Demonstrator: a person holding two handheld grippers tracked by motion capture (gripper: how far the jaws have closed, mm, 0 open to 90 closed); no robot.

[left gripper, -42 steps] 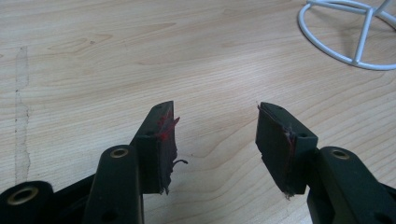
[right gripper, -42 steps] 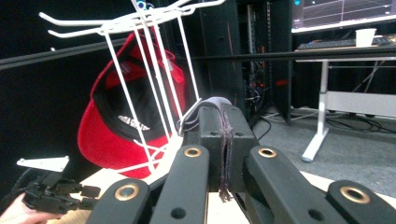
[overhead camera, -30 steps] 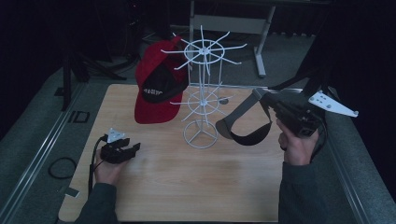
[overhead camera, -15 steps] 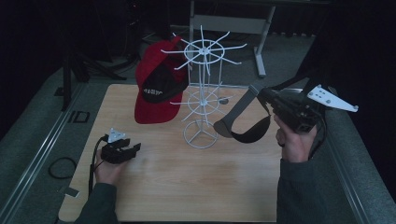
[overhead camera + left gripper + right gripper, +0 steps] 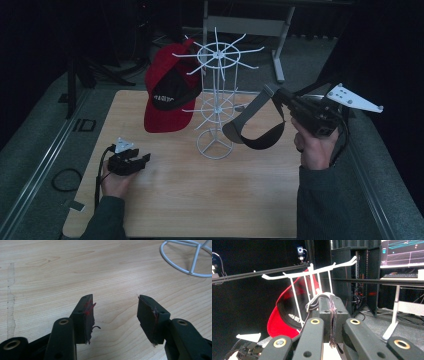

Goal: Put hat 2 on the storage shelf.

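A white wire hook rack (image 5: 216,100) stands in the middle of the wooden table (image 5: 200,200). A red cap (image 5: 167,100) hangs on its left side, also seen behind the hooks (image 5: 284,322). My right gripper (image 5: 274,92) is held in the air right of the rack, shut on the band of a dark grey cap (image 5: 255,127) that dangles below it, close to the rack's lower hooks. In the right gripper view the jaws (image 5: 331,307) pinch a thin fabric edge, with the rack's arms (image 5: 312,272) just beyond. My left gripper (image 5: 145,159) rests open on the table; nothing is between its jaws (image 5: 115,312).
The rack's round wire base (image 5: 187,255) lies ahead and to the right of the left gripper. A desk leg (image 5: 280,45) and dark equipment stand beyond the table. A metal rail (image 5: 45,165) runs along the table's left side.
My right gripper has carried the grey cap leftward, closer to the rack. The left gripper has stayed where it was.
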